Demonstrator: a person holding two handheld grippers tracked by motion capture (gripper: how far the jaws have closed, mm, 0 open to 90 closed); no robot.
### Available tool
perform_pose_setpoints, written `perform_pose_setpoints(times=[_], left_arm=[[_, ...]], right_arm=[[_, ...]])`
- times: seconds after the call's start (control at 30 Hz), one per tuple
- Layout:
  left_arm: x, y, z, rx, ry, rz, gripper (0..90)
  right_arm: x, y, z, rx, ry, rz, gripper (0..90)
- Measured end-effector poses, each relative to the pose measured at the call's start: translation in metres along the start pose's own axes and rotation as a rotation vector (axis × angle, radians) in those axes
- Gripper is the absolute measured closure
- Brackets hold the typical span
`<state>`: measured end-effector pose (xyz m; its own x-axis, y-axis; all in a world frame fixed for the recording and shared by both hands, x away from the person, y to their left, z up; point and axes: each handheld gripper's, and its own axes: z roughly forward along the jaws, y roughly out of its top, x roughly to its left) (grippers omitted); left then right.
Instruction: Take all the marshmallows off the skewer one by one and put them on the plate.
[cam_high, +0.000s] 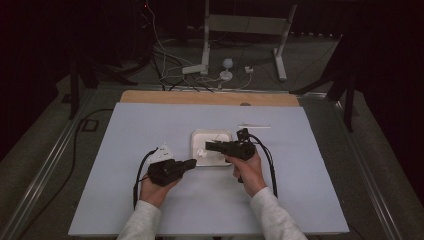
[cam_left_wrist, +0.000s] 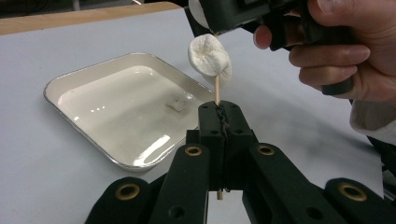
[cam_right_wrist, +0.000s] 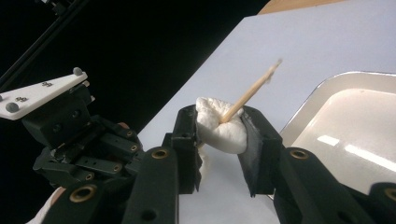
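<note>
Here the left tool (cam_left_wrist: 220, 122) pinches an upright skewer (cam_left_wrist: 216, 91); the right tool (cam_right_wrist: 219, 140) squeezes the marshmallow (cam_right_wrist: 219, 125) threaded on it.

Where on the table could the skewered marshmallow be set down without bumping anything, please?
The blue mat lies bare to the left of the white tray, and again to its right, below the white stick. The near strip by the sleeves is also free. It is crowded at the tray's front edge, where the left gripper, the right gripper and the marshmallow meet.
</note>
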<state>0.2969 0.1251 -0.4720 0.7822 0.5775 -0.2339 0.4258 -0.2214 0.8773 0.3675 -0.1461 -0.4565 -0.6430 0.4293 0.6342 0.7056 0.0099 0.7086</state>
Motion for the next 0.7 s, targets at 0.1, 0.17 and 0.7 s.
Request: perform_pose_setpoints(times=[0.1,0.17,0.7], left_arm=[[0.0,-0.001,0.0,0.021,0.011,0.015,90.0],[0.001,-0.001,-0.001,0.017,0.006,0.012,90.0],[0.002,-0.002,-0.002,0.053,0.036,0.035,90.0]], right_arm=[[-0.002,0.003,-0.007,-0.05,-0.013,0.017,71.7],[-0.004,0.005,-0.011,-0.071,-0.008,0.03,71.9],[-0.009,0.021,-0.034,-0.143,-0.072,0.007,72.0]])
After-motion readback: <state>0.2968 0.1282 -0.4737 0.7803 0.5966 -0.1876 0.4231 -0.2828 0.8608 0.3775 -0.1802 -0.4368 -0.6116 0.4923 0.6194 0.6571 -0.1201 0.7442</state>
